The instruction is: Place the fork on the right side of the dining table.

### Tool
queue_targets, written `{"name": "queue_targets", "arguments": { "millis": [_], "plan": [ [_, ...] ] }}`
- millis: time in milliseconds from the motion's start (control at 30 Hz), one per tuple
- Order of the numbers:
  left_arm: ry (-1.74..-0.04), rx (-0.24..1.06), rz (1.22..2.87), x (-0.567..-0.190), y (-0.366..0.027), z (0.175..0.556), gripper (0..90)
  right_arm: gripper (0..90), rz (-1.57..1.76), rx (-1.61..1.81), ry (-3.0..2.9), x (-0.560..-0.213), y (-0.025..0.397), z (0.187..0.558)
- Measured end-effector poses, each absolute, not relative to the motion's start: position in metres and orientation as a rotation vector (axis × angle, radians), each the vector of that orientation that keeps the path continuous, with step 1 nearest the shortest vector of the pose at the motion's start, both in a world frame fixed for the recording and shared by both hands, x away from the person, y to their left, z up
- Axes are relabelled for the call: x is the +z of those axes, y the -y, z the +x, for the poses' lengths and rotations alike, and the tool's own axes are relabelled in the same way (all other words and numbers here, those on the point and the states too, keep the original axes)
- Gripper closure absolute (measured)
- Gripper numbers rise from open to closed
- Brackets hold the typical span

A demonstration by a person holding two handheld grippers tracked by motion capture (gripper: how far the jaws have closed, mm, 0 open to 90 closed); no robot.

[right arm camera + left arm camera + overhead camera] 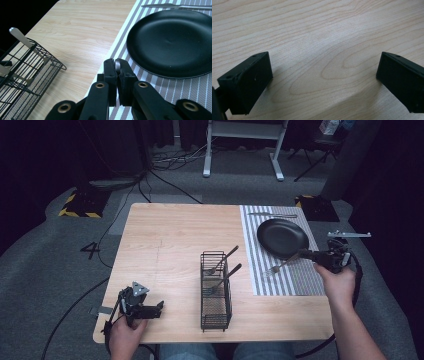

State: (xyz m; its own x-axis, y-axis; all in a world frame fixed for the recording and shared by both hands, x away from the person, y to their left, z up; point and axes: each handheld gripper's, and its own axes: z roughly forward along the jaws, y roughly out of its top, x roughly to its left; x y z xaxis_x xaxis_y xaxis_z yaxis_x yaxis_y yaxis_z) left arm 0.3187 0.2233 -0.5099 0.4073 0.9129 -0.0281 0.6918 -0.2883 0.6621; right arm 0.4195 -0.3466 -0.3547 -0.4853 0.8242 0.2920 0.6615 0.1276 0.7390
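Note:
My right gripper is shut on the handle of a silver fork. The fork slants down to the left, its tines over the striped placemat just in front of the black plate. In the right gripper view the handle's end shows between the closed jaws of that gripper, with the plate ahead to the right. My left gripper lies at the table's front left, open, its jaws wide apart over bare wood.
A black wire basket stands mid-table with two utensils leaning in it; it also shows as the basket at left. A knife lies beyond the plate. Cables and a desk frame are on the floor past the table.

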Motion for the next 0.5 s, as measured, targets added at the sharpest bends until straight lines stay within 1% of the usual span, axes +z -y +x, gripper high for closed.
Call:
{"name": "queue_targets", "arguments": {
  "millis": [500],
  "plan": [
    [-1.36, 0.481, 2.07, -0.51, -0.223, 0.319, 0.5, 86.7, 1.542, 1.269, -2.168, -0.368, 0.348, 0.428]
  ]
}}
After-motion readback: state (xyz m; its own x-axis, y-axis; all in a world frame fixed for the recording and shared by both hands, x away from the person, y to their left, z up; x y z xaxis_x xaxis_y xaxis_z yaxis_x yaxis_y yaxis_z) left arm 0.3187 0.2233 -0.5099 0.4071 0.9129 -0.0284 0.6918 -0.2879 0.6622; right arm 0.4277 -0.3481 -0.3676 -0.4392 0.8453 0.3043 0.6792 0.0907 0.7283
